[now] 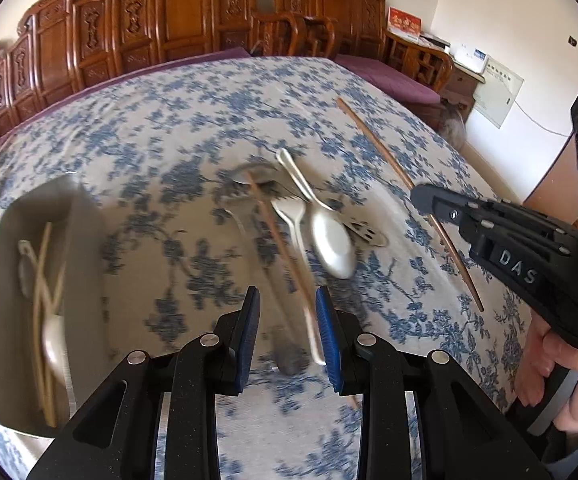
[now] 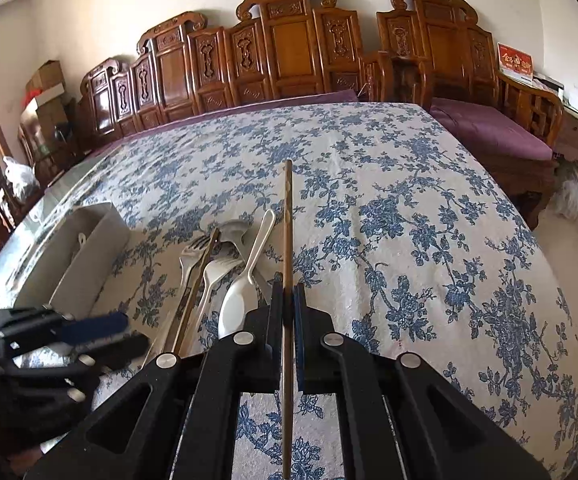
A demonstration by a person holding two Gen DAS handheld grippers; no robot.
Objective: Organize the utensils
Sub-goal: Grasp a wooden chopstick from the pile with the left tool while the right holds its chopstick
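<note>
- Right gripper (image 2: 288, 300) jaws clamp a brown chopstick (image 2: 287, 216) that runs straight ahead between them.
- Left gripper (image 1: 287, 320) jaws stand narrowly apart and hold nothing; the utensil pile (image 1: 309, 216) lies just ahead, the grey tray (image 1: 17, 216) to their left.

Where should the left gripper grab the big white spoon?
By the handle, I'd guess. The spoon lies on the pile with its bowl near the left gripper and its thin handle pointing away over the fork. Come from above, jaws across the handle, near the bowl; the rounded bowl looks too wide and slippery.
</note>
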